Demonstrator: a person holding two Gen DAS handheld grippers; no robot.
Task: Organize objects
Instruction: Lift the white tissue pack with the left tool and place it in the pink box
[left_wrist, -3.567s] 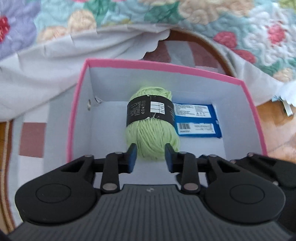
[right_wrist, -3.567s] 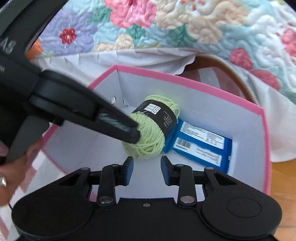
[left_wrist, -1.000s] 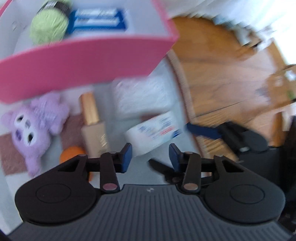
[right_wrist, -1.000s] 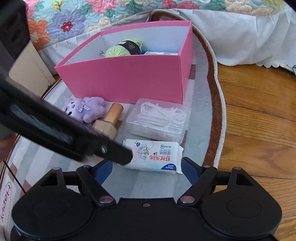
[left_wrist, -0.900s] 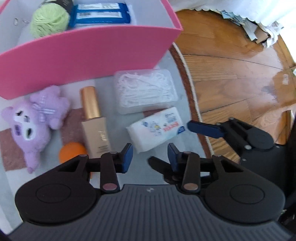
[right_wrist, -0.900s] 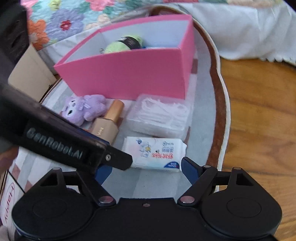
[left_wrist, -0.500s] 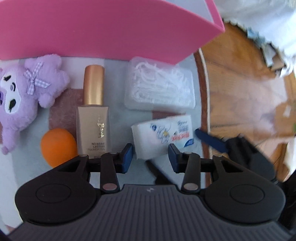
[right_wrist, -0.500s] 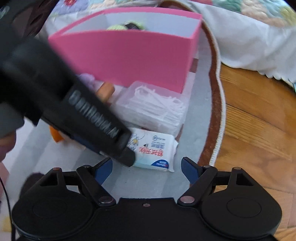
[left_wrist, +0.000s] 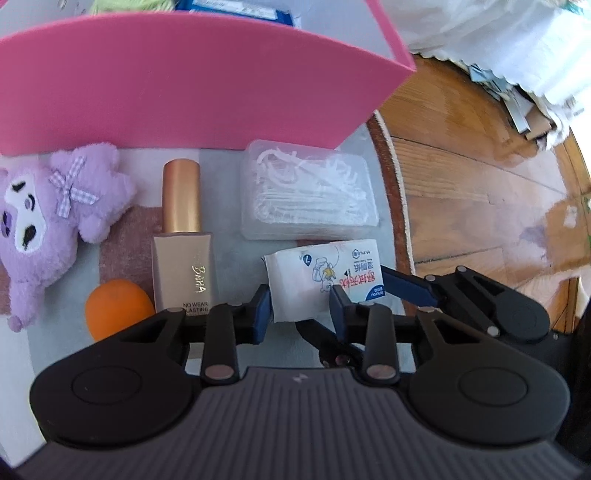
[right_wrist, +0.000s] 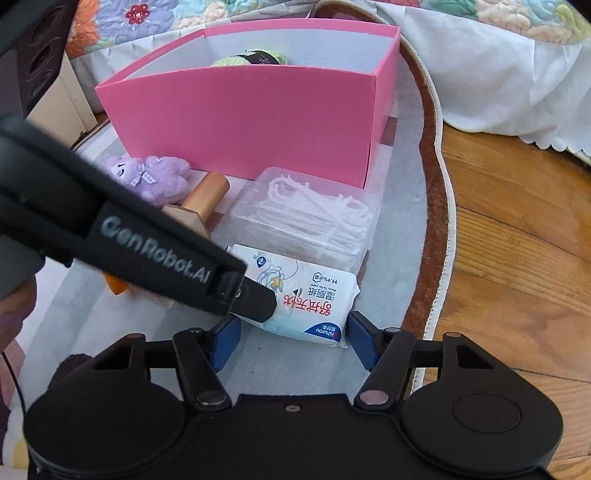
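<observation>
- Wet-wipe pack (left_wrist: 325, 275) lies on the pale rug (left_wrist: 229, 162) near the pink box (left_wrist: 192, 85), just in front of the clear case of floss picks (left_wrist: 308, 194), close to the rug's right edge by the wooden floor (left_wrist: 476, 206).
- At far left a purple plush toy (left_wrist: 48, 218) lies flat, with an orange ball (left_wrist: 116, 306) near it; a gold-capped foundation bottle (left_wrist: 183, 236) lies beside them. All three are untouched and outside the box.
- Left gripper (left_wrist: 300, 308), half a second ago just short of the pack with a gap either side, now has its jaws closed in on the pack's near-left end; the blue pads press the wrapper from both sides.
- Right gripper (right_wrist: 291, 339) has just been closing too: its jaws, wide a second ago, now stand half spread around the pack's right end, the pads beside the wrapper; I cannot tell whether they touch.
- Green yarn (right_wrist: 255, 59) already sits in the box, with a blue packet (left_wrist: 236, 7) beside it.
- My reading: the pack is the next thing to be boxed, with the grip just made and the lift not yet begun.
</observation>
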